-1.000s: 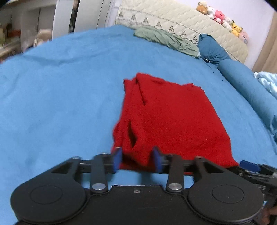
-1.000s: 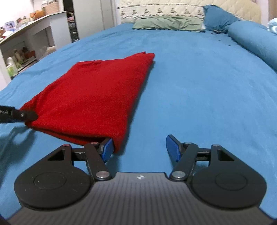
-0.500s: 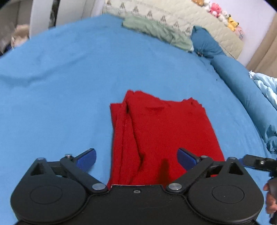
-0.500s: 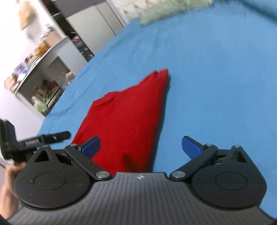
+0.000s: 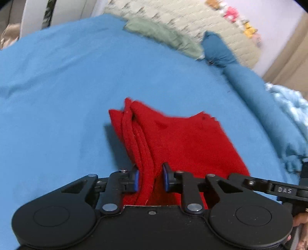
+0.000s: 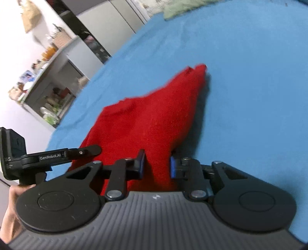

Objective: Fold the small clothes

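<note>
The left tool, seen at 9 o'clock in the right wrist view, carries the lettering "GenRobot.AI" on its arm, with "DAS" only partly readable on the camera block beside it; in the left wrist view "DAS" reads again on the right tool's arm at 3 o'clock. The red cloth (image 5: 184,142) lies folded on the blue bed (image 5: 57,96), its near edge running under both tool bodies and out of sight. The left tool (image 5: 150,179) pinches the layered folds at the cloth's left near corner, blue pads tight on the fabric. The right tool (image 6: 156,166) pinches the right near corner the same way. Both views are motion-blurred, so the cloth's far corners are soft. Only the left view shows the green pillow (image 5: 163,36), the teal bolster (image 5: 250,92), the plush toys (image 5: 233,13) and a pale blue blanket (image 5: 288,100) cut off at 3 o'clock. Only the right view shows the cluttered shelves (image 6: 48,92) at 10 o'clock; their items are too blurred to name.
</note>
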Demonstrator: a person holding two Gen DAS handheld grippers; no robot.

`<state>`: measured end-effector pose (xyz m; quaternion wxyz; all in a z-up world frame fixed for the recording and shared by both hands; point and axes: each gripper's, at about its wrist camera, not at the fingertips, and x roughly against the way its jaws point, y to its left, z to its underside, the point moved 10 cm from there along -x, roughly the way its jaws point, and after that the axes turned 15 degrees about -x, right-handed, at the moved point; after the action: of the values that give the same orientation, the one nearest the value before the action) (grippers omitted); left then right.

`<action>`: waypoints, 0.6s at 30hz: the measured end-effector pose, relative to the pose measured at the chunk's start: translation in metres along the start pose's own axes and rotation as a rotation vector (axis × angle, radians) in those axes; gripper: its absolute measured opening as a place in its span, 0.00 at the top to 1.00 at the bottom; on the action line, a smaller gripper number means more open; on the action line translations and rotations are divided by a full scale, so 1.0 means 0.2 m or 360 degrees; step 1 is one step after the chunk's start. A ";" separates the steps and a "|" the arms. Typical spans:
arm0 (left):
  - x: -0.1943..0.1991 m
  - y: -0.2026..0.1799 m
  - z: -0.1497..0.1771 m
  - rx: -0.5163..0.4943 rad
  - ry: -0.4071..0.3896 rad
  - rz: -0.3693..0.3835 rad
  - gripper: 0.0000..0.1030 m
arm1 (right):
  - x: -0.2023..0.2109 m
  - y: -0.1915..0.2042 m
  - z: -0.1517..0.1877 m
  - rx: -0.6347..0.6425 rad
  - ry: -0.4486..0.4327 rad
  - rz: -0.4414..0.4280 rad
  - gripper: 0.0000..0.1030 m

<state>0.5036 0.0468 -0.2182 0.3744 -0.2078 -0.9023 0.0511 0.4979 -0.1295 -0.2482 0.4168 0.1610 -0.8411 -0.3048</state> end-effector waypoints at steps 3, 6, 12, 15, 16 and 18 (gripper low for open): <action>0.16 -0.16 -0.03 -0.0049 -0.0094 0.0093 0.77 | 0.17 0.08 -0.01 0.0039 -0.0056 -0.0070 0.64; 0.32 -0.34 0.02 -0.0127 -0.0141 0.0135 0.77 | 0.41 0.10 0.03 0.0101 -0.0114 -0.0083 0.64; 0.33 -0.61 0.41 -0.0030 0.0008 0.0235 0.76 | 0.80 -0.08 0.27 -0.0004 -0.0110 0.0009 0.64; 0.25 -0.66 0.63 -0.0028 0.0126 0.0149 0.75 | 0.83 -0.28 0.45 -0.0097 -0.0070 0.0168 0.63; 0.25 -0.66 0.67 -0.0083 0.0118 0.0071 0.75 | 0.81 -0.35 0.49 -0.0104 -0.0070 0.0235 0.62; 0.25 -0.66 0.68 -0.0102 0.0094 0.0049 0.72 | 0.77 -0.46 0.56 -0.0103 -0.0095 0.0300 0.59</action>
<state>0.3318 -0.0433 -0.2498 0.3930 -0.2349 -0.8887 0.0217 0.3165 -0.2383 -0.2668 0.4236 0.0584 -0.8542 -0.2960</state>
